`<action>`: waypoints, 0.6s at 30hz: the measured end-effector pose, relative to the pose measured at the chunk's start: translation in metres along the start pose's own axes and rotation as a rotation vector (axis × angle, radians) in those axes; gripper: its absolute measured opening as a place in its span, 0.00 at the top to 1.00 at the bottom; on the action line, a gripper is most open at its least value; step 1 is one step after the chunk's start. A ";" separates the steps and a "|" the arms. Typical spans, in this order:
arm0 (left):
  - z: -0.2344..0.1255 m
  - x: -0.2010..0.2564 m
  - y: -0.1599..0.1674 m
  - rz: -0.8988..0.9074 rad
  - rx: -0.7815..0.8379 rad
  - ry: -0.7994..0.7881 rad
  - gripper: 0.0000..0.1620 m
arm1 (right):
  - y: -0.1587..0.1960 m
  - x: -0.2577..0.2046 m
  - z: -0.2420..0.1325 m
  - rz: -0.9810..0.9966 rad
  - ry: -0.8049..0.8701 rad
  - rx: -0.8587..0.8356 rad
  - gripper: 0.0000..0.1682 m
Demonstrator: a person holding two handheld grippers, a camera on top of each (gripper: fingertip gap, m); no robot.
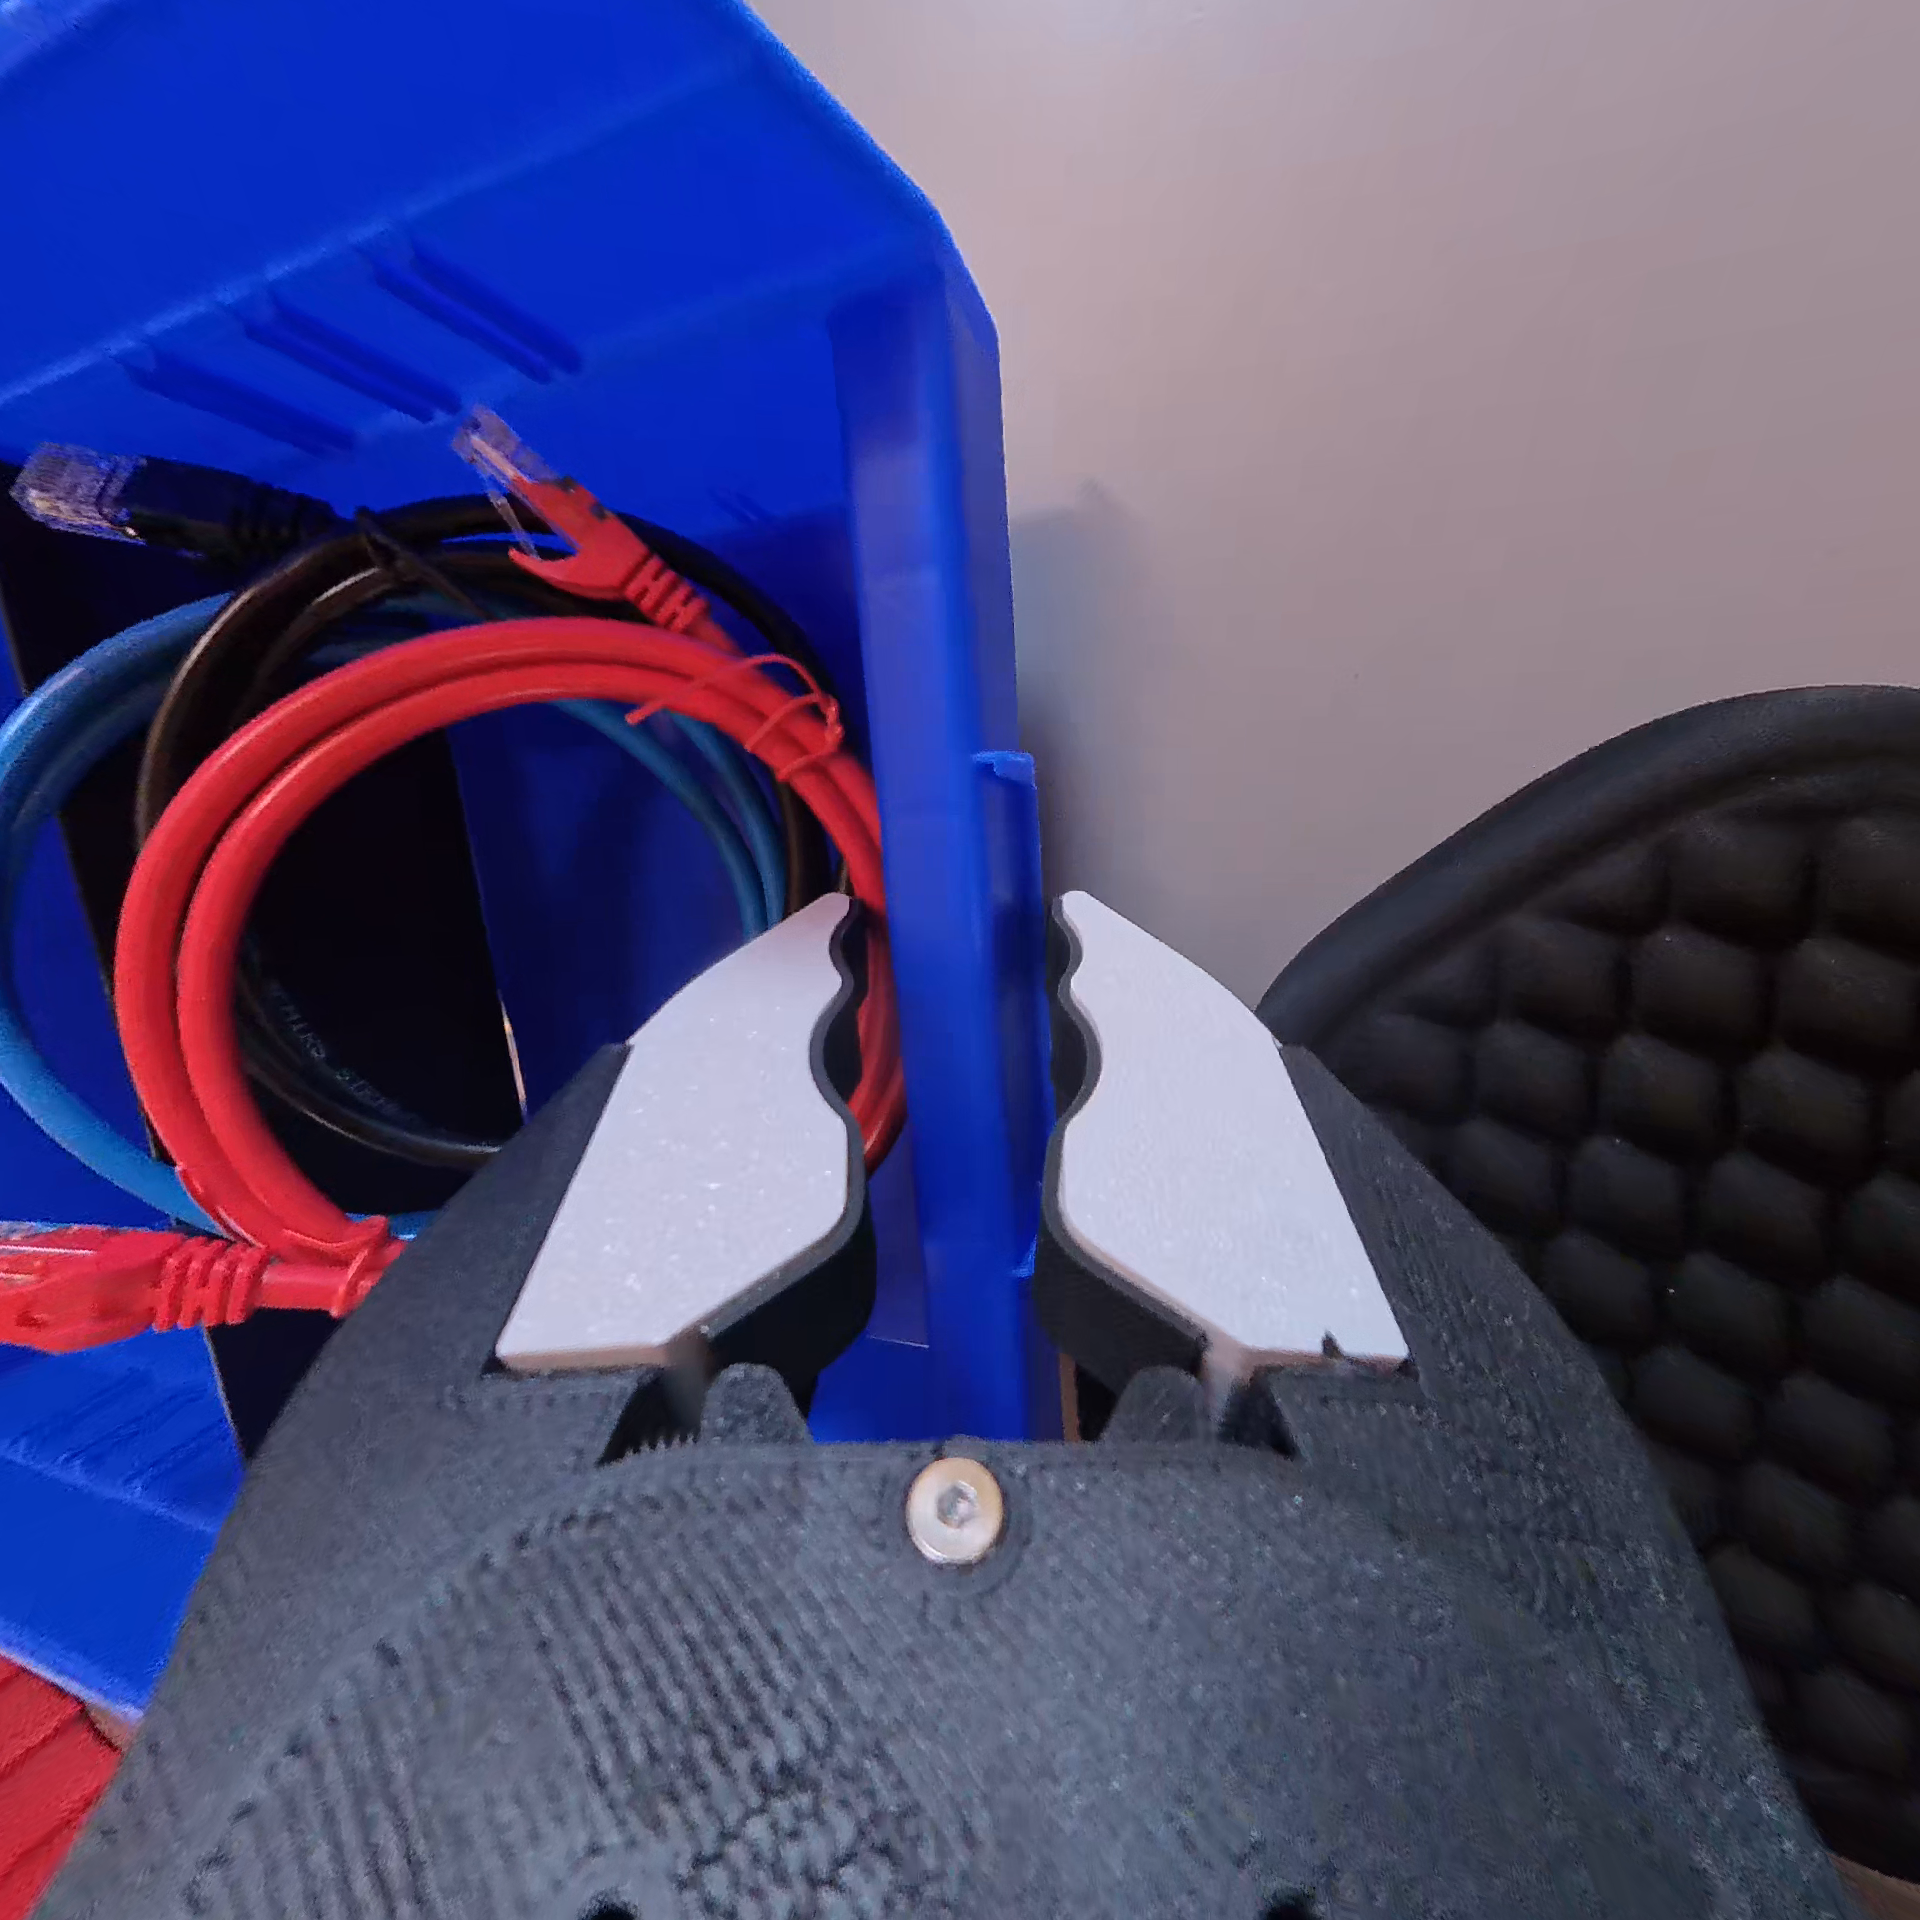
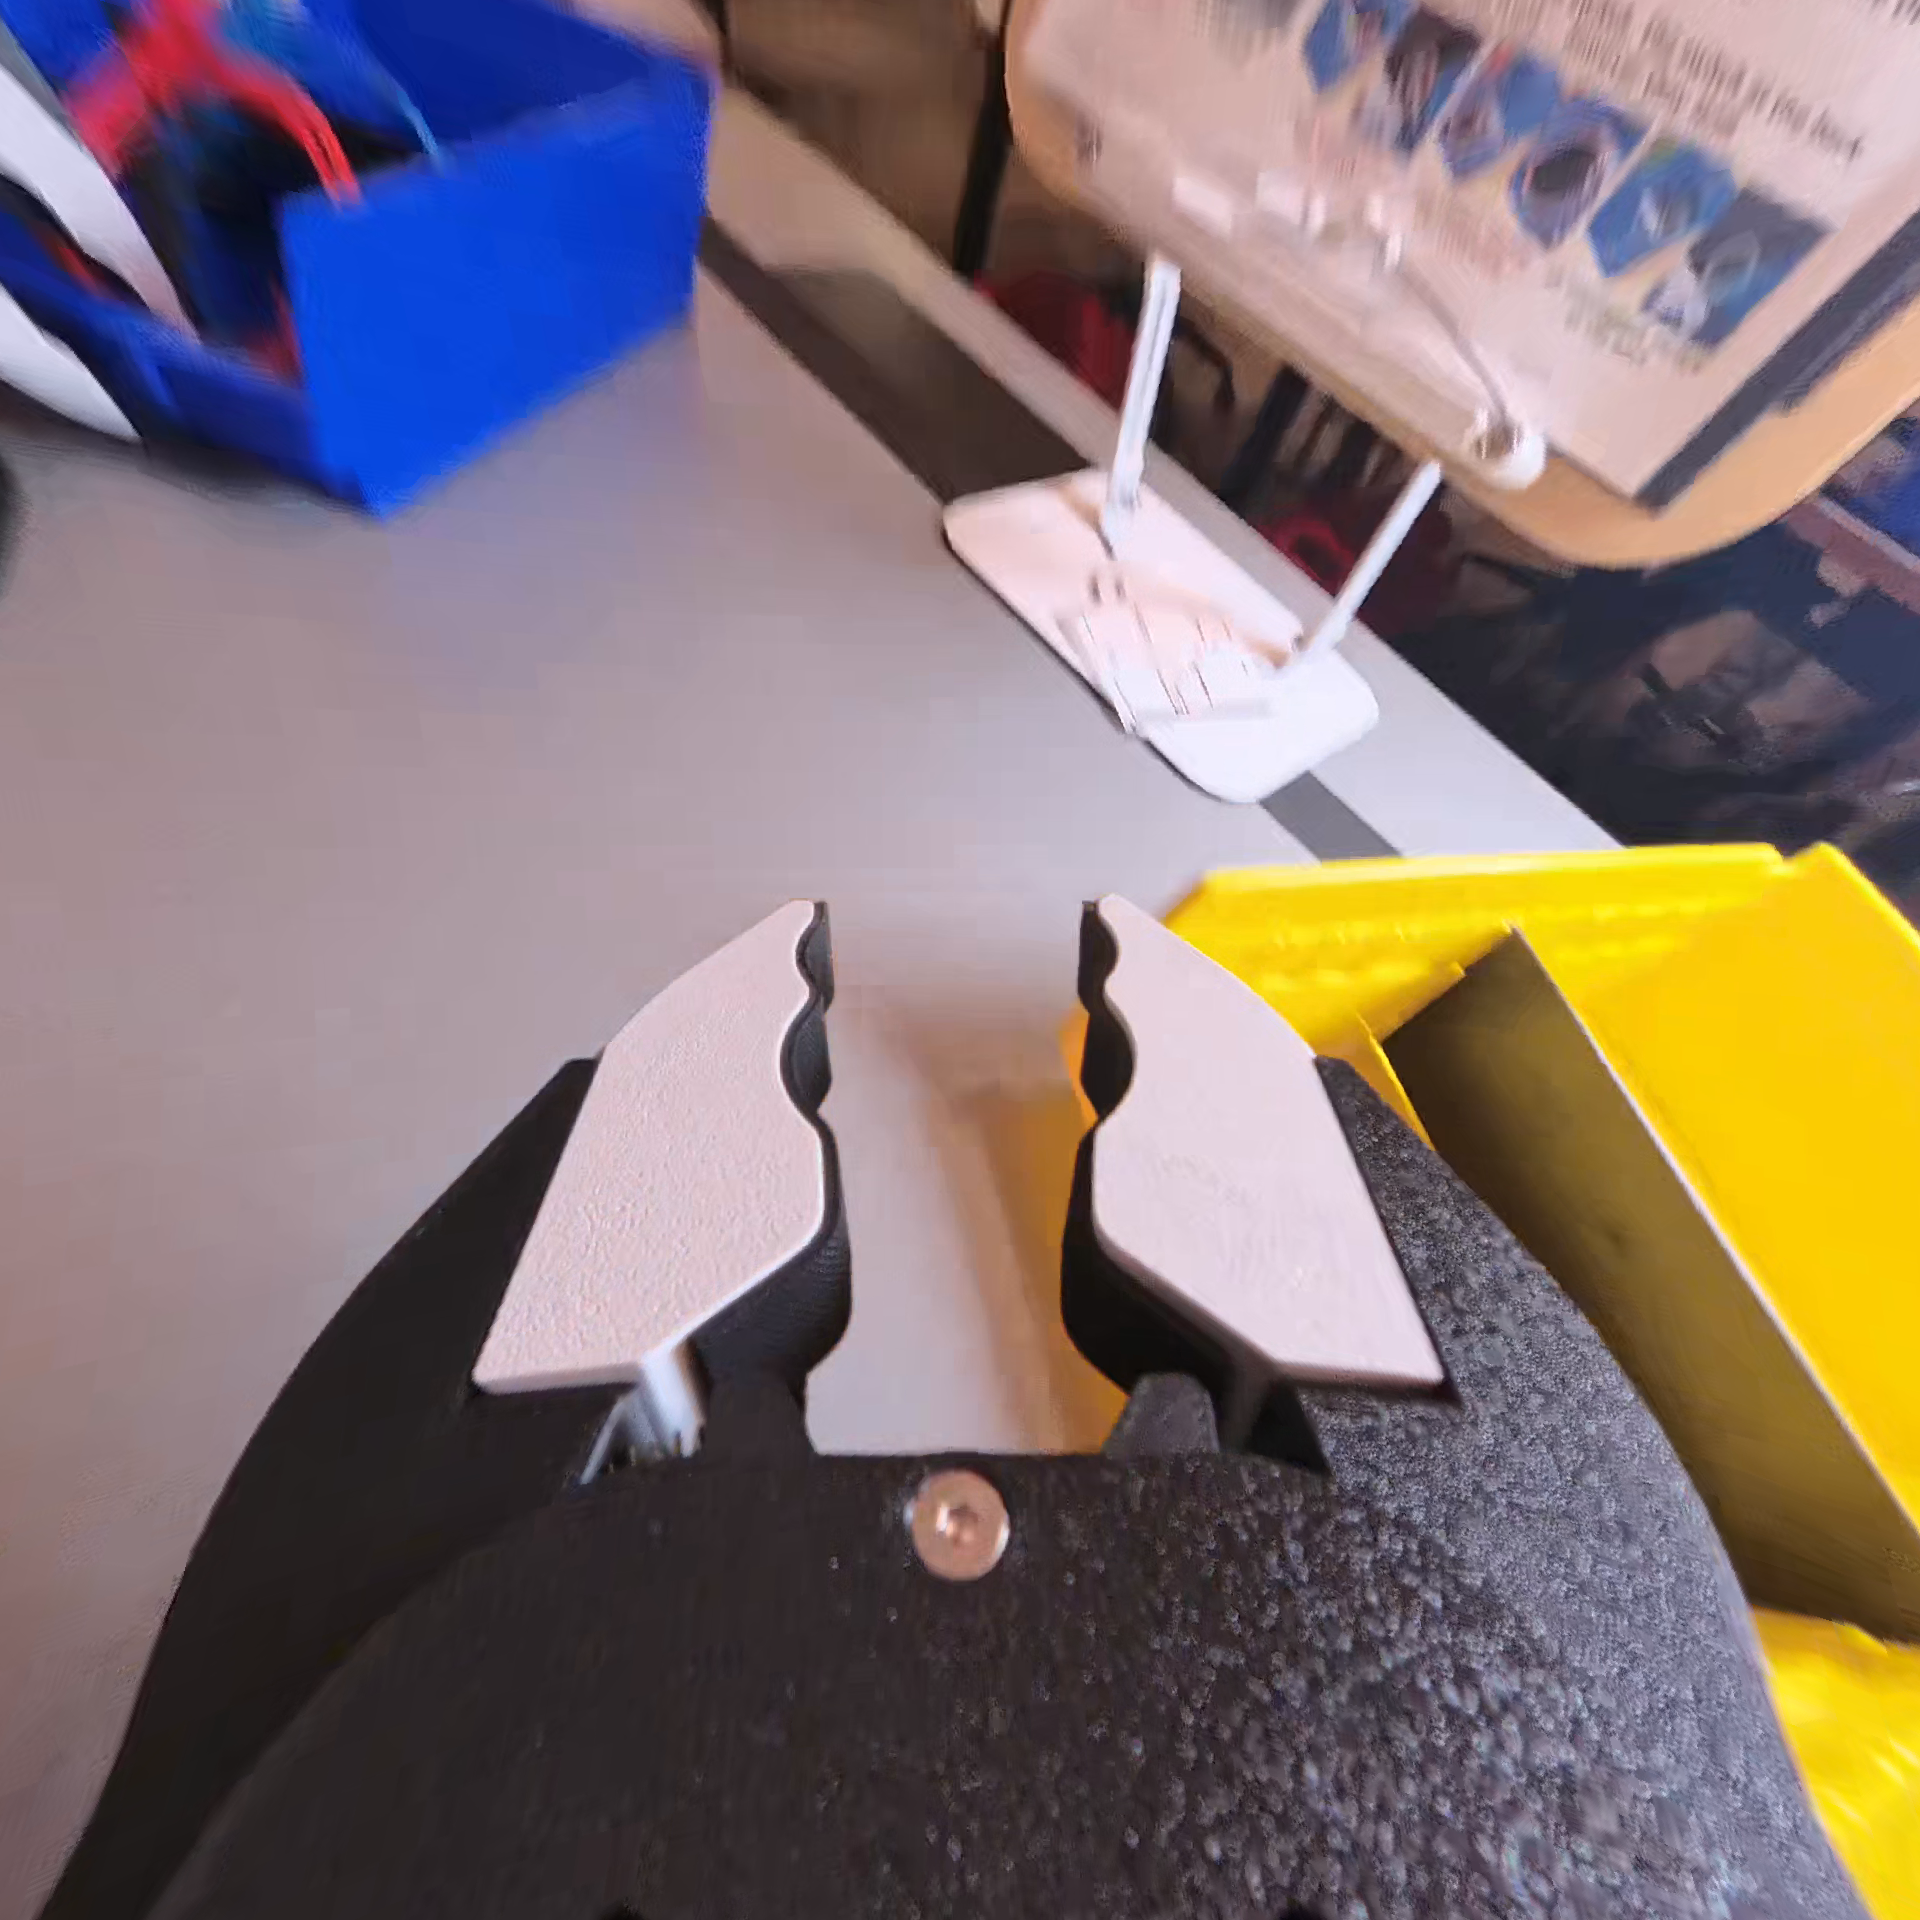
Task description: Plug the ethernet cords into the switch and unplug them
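A blue bin [image 1: 520, 208] holds coiled ethernet cords: a red one [image 1: 312, 748], a black one [image 1: 208, 520] and a blue one [image 1: 42, 779], each tied in a loop with its clear plug free. My left gripper [image 1: 951, 925] straddles the bin's right wall, one finger inside against the red coil and one outside, closed onto the wall. In the right wrist view, my right gripper [image 2: 954, 925] is open and empty just above the grey table [image 2: 416, 831]. The blue bin [image 2: 488, 281] is blurred at the far left. No switch is in view.
A yellow bin [image 2: 1662, 1039] with a dark divider lies close on the right of my right gripper. A white stand [image 2: 1195, 665] holding a sign board [image 2: 1455, 208] stands at the table's far edge. A black padded cushion [image 1: 1662, 1039] lies right of the blue bin. The left gripper's tips are roughly 40 cm from the right gripper's.
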State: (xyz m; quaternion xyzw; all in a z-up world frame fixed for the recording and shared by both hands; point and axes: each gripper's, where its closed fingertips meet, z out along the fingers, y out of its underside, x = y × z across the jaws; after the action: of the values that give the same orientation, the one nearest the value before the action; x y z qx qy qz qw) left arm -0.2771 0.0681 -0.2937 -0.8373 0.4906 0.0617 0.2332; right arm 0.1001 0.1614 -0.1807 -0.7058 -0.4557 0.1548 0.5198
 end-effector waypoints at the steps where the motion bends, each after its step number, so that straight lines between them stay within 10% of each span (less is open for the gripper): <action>1: 0.000 0.000 0.000 0.006 0.001 -0.002 0.79 | -0.012 -0.004 0.002 0.047 -0.015 0.067 0.73; 9: 0.001 -0.005 -0.002 0.061 0.045 -0.018 0.77 | -0.006 0.022 0.044 0.216 0.097 0.247 0.74; 18: -0.014 -0.004 -0.028 -0.022 0.204 -0.109 0.74 | 0.076 0.053 0.015 -0.145 0.242 -0.381 0.60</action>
State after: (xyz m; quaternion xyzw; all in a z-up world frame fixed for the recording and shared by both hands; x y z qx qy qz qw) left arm -0.2576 0.0768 -0.2710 -0.8101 0.4718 0.0542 0.3439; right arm 0.1548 0.2099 -0.2398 -0.7699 -0.4606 -0.0578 0.4379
